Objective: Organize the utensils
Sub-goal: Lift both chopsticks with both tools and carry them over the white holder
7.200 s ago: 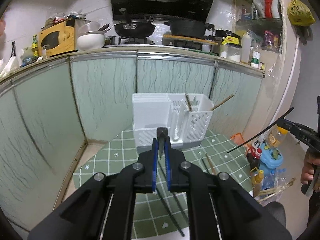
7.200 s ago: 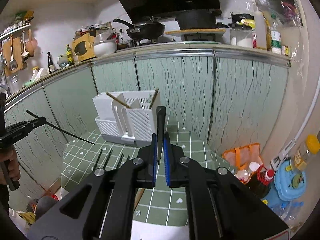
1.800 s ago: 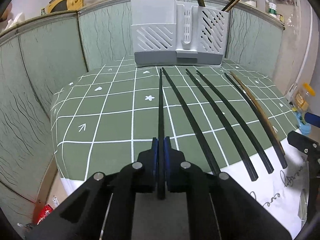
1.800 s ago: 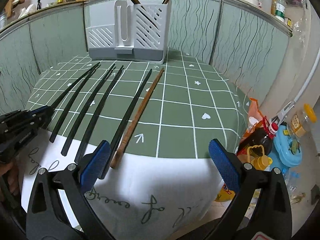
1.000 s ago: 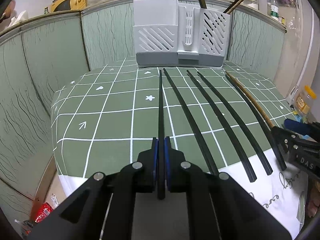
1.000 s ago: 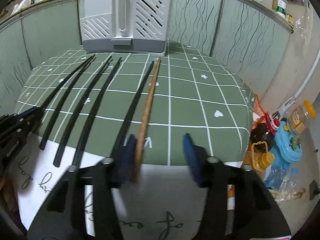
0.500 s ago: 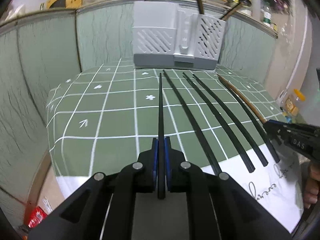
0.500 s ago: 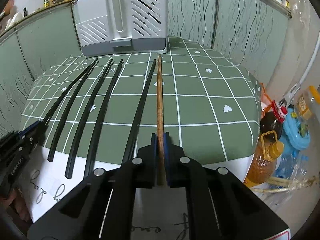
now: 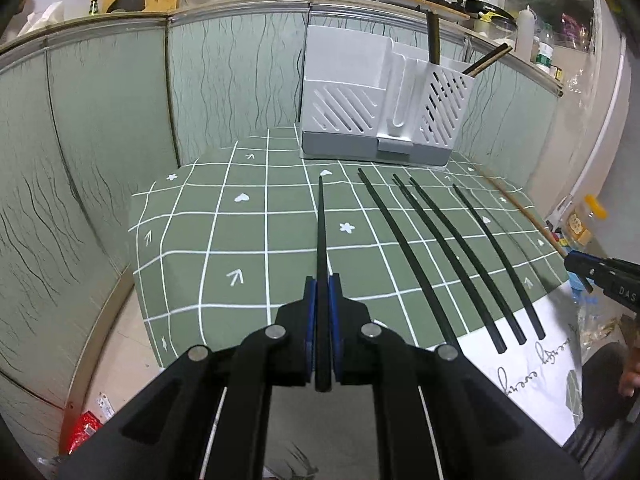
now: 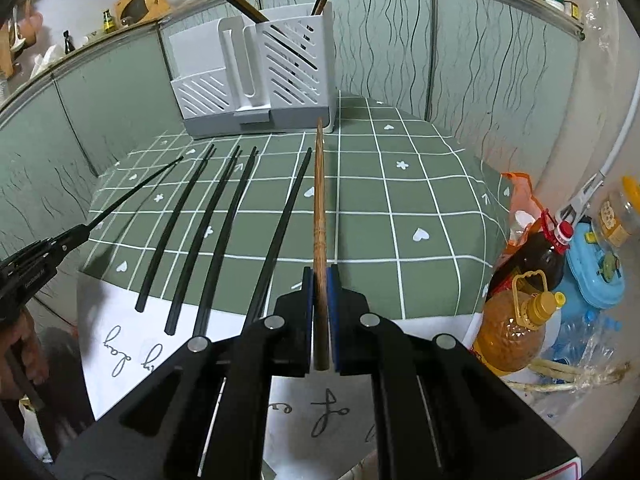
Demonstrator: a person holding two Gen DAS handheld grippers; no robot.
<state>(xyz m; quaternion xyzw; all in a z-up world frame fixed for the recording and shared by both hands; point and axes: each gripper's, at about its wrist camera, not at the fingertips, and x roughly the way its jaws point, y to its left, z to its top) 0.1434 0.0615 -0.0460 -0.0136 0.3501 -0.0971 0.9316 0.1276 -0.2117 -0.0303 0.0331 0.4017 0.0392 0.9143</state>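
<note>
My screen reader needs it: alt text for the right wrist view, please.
The right gripper is shut on a brown wooden chopstick aimed at the white utensil holder. Four black chopsticks lie on the green checked tablecloth.

Both views are evenly lit by soft indoor light and mostly sharp. Fisheye distortion bends the cabinet panels (image 9: pixel 100 128) and darkens the corners. Beyond the fingers, chopsticks (image 10: pixel 224 216) cast only faint shadows. The counter clutter (image 9: pixel 536 20) far ahead looks slightly washed out.
</note>
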